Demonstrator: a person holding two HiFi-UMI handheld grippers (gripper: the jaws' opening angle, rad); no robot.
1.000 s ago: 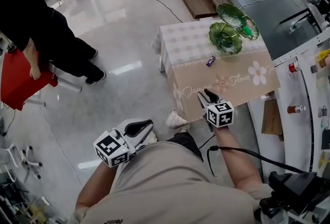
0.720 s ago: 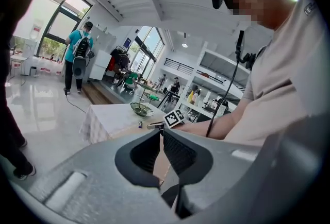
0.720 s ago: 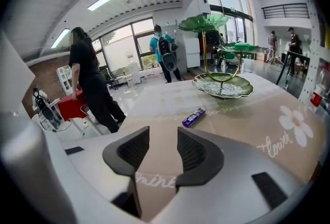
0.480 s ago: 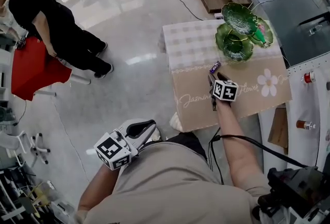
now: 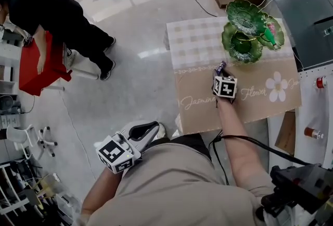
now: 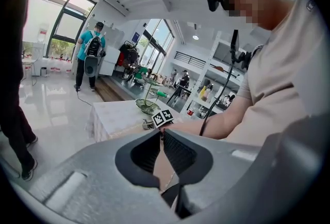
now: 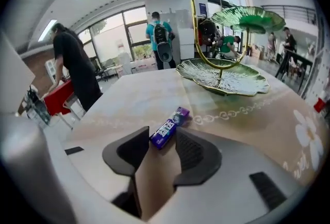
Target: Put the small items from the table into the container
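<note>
1. The right gripper's (image 7: 162, 134) 2 dark fingers (image 7: 192, 153) stand apart. The near end of a small purple wrapped candy stick (image 7: 170, 126) lies between their tips, and the pads do not press on it.
2. The candy stick lies flat on the table's beige flower-printed cloth (image 5: 260, 108), angled away from the gripper. It is near the line where the cloth's checked part begins, and apart from the container.
3. The container is a stand of 3 green leaf-shaped glass dishes on a curved gold stem (image 5: 244, 43). Its lowest dish sits just beyond the candy stick in the right gripper view. In the head view a bright green object (image 5: 268, 37) rests on the right-hand leaf (too small to tell what it is).
4. Behind the fingers, the right gripper's marker cube (image 5: 225, 87) hangs over the cloth with the tool tilted downward. The bare right forearm (image 5: 234, 131) is stretched out from the torso across the table's near edge.
5. The left gripper's (image 6: 161, 135) fingertips meet with nothing between them. It is held low at the person's left side over the shiny floor, well apart from the table. Its marker cube (image 5: 117, 153) is close to the hip and its tips point roughly toward the table.
</note>
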